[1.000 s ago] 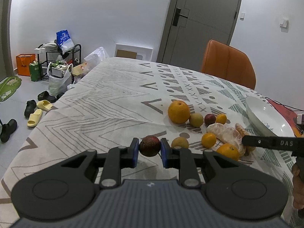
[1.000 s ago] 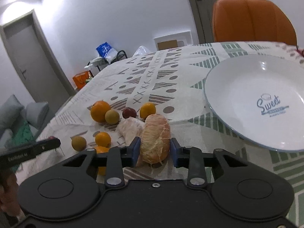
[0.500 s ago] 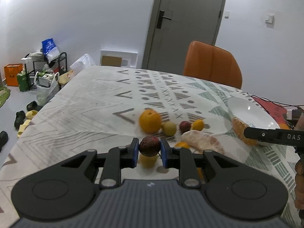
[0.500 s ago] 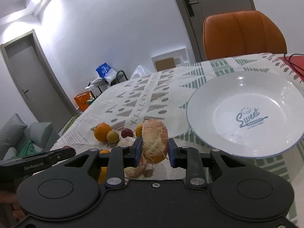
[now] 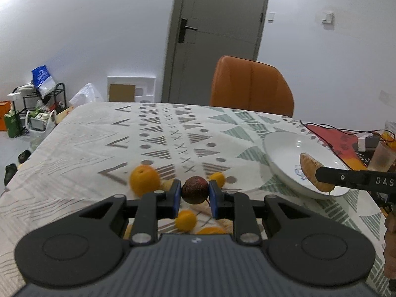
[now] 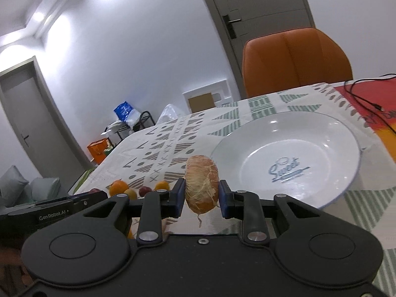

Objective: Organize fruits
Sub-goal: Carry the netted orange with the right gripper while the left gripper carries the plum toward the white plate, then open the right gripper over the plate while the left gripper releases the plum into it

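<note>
The left hand-held gripper (image 5: 195, 193) is clamped on a dark reddish-brown round fruit (image 5: 195, 189), its blue pads pressing both sides, and holds it up off the desk (image 5: 99, 133). Beneath and beyond it, on the patterned cloth, lie the loose fruits — a large orange (image 5: 144, 183), blurred, a small orange one (image 5: 185, 220) under the fingers, and another small one (image 5: 217, 179) just to the right of the held fruit.

The right hand-held gripper (image 6: 201, 195) grips a peeled citrus segment (image 6: 201, 190), pale orange with white stringy pith, one thread hanging down. In the left wrist view that segment sits over the near rim of the white plate (image 5: 279, 153), though whether it touches the plate I cannot tell. The plate bears blue lettering in its middle and has nothing lying in it. A black cable (image 6: 366, 101) trails over the red part of the cloth beyond the plate. An orange chair (image 5: 250, 86) stands at the far side of the desk — a grey door (image 5: 217, 24) behind it.
</note>
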`<state>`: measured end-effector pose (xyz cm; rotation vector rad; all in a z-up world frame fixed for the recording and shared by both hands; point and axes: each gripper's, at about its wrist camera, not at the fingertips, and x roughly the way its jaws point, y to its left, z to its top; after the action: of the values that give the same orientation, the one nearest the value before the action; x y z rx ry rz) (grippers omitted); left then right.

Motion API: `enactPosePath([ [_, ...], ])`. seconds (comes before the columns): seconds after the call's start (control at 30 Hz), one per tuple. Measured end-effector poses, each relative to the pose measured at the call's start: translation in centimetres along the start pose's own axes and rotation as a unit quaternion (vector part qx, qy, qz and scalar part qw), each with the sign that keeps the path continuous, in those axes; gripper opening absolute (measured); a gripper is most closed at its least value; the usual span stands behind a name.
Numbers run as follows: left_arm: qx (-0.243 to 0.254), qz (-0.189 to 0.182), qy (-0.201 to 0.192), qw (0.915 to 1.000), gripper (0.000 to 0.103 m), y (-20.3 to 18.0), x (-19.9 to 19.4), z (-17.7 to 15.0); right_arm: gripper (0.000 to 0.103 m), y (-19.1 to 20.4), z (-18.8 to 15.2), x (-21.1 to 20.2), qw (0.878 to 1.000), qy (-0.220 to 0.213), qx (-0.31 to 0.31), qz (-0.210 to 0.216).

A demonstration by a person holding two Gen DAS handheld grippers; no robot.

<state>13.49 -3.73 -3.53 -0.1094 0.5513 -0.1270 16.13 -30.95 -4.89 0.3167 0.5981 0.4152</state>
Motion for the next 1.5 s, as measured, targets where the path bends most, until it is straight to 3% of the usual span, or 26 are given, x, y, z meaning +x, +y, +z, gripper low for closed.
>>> enactPosePath([
  [0.73, 0.043, -0.046, 0.003, 0.998, 0.022, -6.4, 2.7, 1.3, 0.026, -6.1, 0.2, -1.7, 0.997, -0.03, 0.047, -0.048],
  [0.97, 0.052, -0.055, 0.005, 0.9971, 0.022, -8.1, 3.9, 1.9, 0.036, -6.4, 0.1, -2.1, 0.997, -0.031, 0.038, -0.066],
  [1.5, 0.069, -0.095, 0.009, 0.9931, 0.023, -12.2, 6.5, 3.0, 0.037, -7.1, -0.7, -4.1, 0.996, -0.037, 0.05, -0.067],
])
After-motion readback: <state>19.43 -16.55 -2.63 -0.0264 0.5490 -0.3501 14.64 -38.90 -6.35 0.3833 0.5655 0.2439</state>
